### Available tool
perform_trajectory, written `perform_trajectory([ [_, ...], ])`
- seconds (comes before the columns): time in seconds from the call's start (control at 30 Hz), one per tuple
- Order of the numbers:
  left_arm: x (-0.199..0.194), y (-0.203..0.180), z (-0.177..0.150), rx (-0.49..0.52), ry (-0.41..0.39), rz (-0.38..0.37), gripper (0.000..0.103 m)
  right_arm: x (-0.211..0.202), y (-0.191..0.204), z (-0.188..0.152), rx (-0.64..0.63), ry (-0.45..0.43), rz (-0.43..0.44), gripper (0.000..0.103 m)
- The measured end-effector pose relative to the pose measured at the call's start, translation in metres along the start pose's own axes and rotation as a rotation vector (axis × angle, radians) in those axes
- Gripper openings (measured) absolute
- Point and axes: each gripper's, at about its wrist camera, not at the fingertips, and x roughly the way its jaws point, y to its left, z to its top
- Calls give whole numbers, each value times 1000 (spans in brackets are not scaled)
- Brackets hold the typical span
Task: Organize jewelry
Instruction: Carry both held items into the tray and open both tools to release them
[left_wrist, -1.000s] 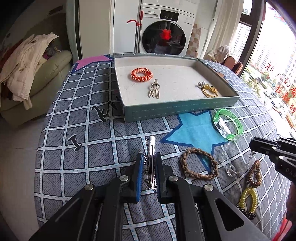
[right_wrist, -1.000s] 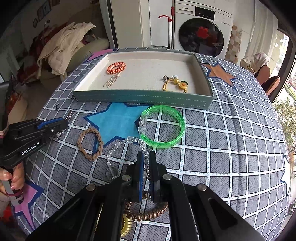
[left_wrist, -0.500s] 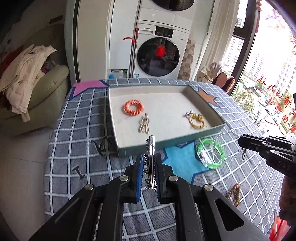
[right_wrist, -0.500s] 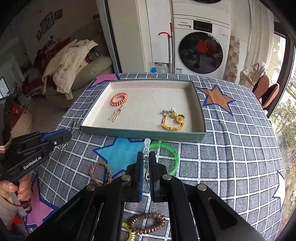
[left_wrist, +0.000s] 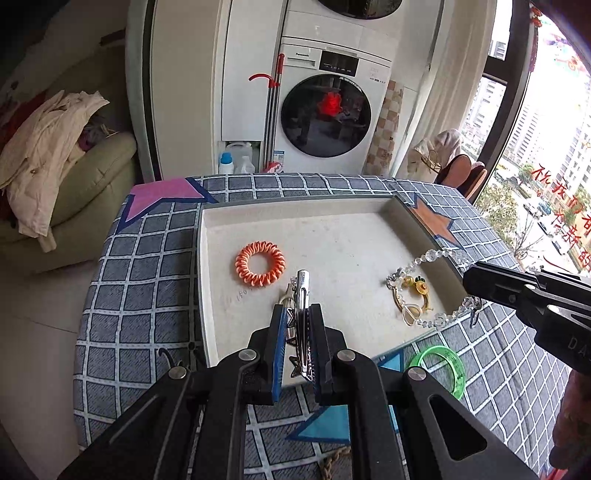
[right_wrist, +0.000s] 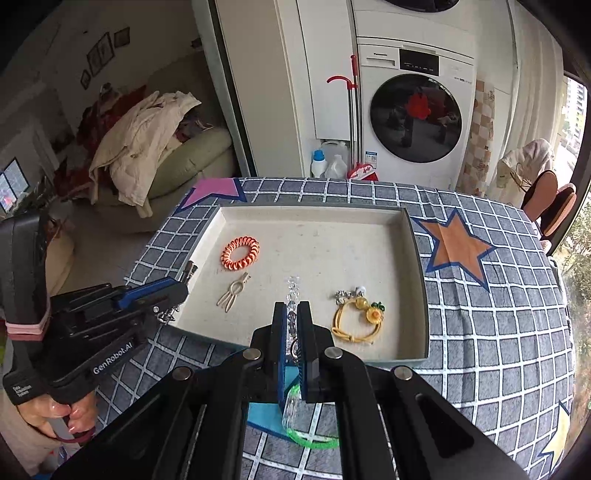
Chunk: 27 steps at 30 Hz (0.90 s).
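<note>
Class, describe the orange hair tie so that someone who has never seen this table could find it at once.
Start at the shallow cream-lined tray on the checked tablecloth. The orange hair tie lies flat in its far left part, just beyond a beige hair clip. It is the tray's only coiled, telephone-cord ring; the yellow charm bracelet lies to the right.

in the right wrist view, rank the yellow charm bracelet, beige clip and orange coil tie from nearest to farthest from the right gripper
From the right gripper, shut on a clear bead bracelet:
1. Yellow charm bracelet, just right of the fingertips, in the tray.
2. Beige clip, left of them and slightly farther.
3. Orange coil tie, farthest, at the tray's back left.
</note>
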Motion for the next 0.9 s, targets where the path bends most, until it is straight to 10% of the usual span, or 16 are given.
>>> perform_trajectory([
  [0.9,106,-49,19,164,123,103,32,96,-102,1,265,53,-104,6],
])
